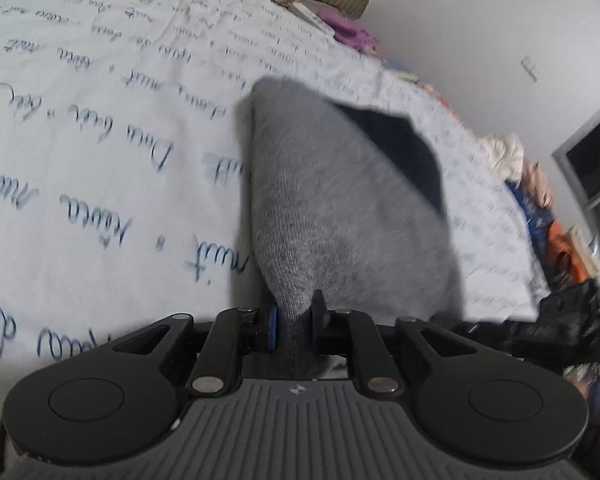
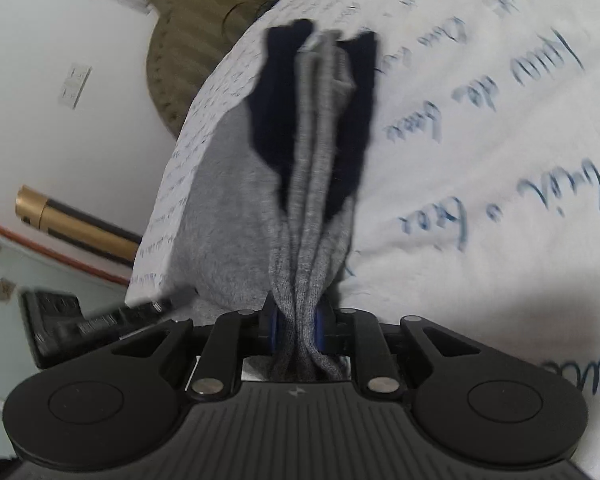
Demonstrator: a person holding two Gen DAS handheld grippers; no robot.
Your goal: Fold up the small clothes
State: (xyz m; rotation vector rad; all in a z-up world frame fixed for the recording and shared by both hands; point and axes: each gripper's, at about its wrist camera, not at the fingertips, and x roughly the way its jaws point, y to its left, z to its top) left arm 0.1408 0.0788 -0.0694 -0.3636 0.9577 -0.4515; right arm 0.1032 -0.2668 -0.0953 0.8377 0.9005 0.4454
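Blur and cut-offs all round

We can't read the smeared script on the sheet [image 1: 100,152]; the heap [image 1: 536,200] at its far edge blurs unidentifiable, and the gold tube [image 2: 76,224] vanishes behind the sheet.

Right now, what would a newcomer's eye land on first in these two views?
The grey garment with dark navy trim, stretched in the middle of both views over a white bedsheet printed with blue handwriting. The left tongs and right tongs each pinch a bunched edge of it. An olive striped pillow lies at the sheet's far end.
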